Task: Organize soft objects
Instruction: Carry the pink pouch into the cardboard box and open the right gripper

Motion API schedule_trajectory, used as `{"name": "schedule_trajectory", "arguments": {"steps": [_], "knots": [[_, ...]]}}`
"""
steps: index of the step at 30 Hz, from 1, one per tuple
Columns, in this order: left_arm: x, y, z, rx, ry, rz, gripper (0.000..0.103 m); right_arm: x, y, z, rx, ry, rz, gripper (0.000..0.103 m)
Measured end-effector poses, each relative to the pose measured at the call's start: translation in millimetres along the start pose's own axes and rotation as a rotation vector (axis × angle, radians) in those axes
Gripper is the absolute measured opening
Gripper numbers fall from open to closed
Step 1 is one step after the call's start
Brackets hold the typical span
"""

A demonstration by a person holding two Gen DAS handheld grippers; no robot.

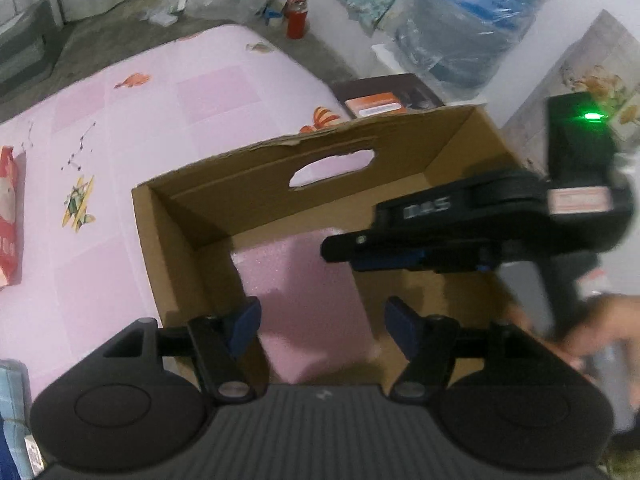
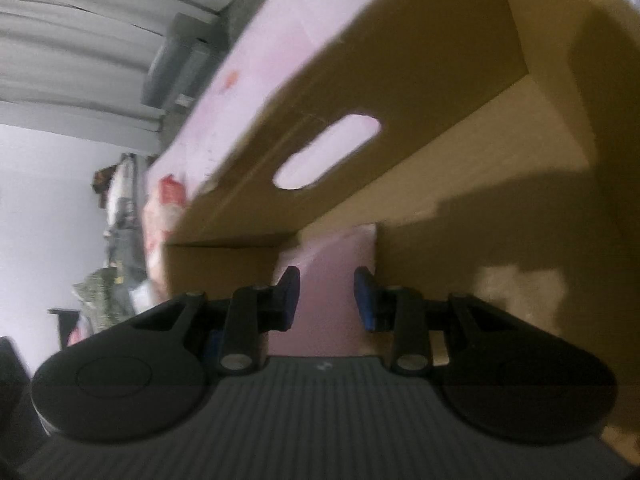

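An open cardboard box (image 1: 208,248) sits on a pink bed sheet (image 1: 120,128) printed with small cartoon planes and fish, and serves as the landmark here. Its far wall has an oval handle cutout (image 1: 332,168) through which the sheet shows, and its top edge is torn ragged. Inside the box, flat on the floor, lies a pink foam sheet (image 1: 304,304), the only soft thing in it. On the bed well to the left of the box lies a red-and-white packet (image 1: 9,216). Behind the box, on the grey floor (image 1: 80,44), stand a red bottle (image 1: 297,20) and some crumpled clear plastic, and beyond the box's right corner are a brown carton (image 1: 380,100) and a large plastic-wrapped bundle (image 1: 472,28) against the white wall. The left gripper (image 1: 320,320) hangs above the box's near side with its blue pads (image 1: 246,320) set fairly wide apart and nothing between them, the foam sheet lying below. The right gripper (image 2: 327,296) reaches over the box from its right side, held by a blurred hand (image 1: 596,332); its pads (image 2: 366,300) stand narrowly apart, gripping nothing, with the foam sheet seen beyond the gap.
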State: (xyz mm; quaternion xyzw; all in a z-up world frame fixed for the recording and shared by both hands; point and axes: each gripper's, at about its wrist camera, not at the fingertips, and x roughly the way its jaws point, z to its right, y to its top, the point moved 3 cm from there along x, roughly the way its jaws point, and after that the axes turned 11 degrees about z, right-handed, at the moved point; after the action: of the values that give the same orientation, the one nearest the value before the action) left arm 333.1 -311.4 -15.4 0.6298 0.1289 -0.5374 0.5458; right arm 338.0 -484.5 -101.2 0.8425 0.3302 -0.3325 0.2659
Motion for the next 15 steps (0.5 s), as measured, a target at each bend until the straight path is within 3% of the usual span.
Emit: {"name": "schedule_trajectory", "arguments": {"steps": [5, 10, 15], "knots": [[-33.4, -1.4, -1.4, 0.057, 0.015, 0.074, 0.074, 6.5, -11.3, 3.2, -0.024, -0.038, -0.005, 0.030], [-72.1, -1.1, -14.6, 0.045, 0.016, 0.135, 0.076, 12.5, -20.1, -7.1, -0.073, -0.063, -0.029, 0.028], [-108.7, -6.1, -38.3, 0.019, 0.043, 0.192, 0.078, 24.9, -19.8, -13.5, -0.080, -0.063, -0.009, 0.019]]}}
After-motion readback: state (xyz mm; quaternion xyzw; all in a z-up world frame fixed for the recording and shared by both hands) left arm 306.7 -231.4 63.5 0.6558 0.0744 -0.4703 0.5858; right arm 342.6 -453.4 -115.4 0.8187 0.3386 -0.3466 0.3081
